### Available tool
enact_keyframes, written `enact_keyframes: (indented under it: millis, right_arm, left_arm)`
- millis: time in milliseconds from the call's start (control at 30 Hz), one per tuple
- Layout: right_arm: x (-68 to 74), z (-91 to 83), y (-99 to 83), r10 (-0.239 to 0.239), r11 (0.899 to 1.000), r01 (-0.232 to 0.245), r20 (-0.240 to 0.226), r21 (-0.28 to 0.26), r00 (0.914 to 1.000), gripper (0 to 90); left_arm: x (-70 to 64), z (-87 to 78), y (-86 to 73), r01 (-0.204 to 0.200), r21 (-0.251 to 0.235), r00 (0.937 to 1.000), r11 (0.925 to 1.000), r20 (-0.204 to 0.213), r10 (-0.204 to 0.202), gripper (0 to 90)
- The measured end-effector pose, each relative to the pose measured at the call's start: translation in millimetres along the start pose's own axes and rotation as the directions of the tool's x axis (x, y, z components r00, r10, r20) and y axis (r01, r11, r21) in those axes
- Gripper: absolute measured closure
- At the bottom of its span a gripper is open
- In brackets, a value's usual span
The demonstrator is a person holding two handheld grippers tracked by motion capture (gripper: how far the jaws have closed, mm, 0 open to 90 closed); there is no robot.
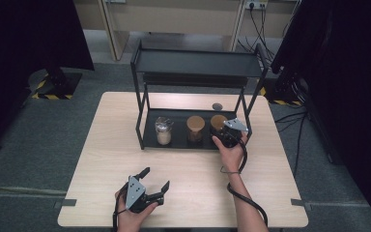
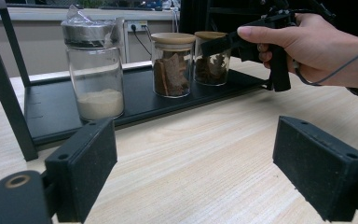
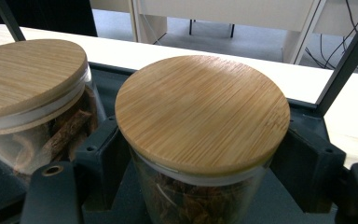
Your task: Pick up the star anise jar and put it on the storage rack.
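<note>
While my right tongs (image 3: 200, 186) bracket the wood-lidded jar (image 3: 200, 116) on the rack's bottom shelf (image 1: 174, 140), jaws around its glass, not visibly clamped, ready to lift it, my left tongs (image 1: 155, 180) rest released on the desk (image 1: 193, 193), well behind.

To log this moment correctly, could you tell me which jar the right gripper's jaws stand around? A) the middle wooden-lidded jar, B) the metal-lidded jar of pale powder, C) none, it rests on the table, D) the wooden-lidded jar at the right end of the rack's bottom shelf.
D: the right gripper has a jaw on each side of the right-end jar, beside the middle jar.
</note>
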State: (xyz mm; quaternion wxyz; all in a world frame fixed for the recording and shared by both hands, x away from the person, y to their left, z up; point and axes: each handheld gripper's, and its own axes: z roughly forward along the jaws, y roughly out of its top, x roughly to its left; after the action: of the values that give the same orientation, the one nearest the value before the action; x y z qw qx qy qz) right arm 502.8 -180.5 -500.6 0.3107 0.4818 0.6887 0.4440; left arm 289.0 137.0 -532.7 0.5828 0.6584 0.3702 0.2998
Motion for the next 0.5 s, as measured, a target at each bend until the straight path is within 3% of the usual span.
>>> enact_keyframes:
  millis: [300, 500]
  right_arm:
    - [0.2, -0.4, -4.8, 0.032, 0.999, -0.032, -0.015, 0.010, 0.9994, 18.4]
    - [2.6, -4.4, -4.2, 0.018, 1.000, -0.017, -0.012, 0.015, 0.9998, 14.4]
  left_arm:
    - [0.0, 0.0, 0.0, 0.001, 0.001, 1.0000, 1.0000, 0.000, -0.001, 13.0]
    - [-0.2, 0.0, 0.0, -0.001, 0.000, 1.0000, 1.0000, 0.000, 0.001, 13.0]
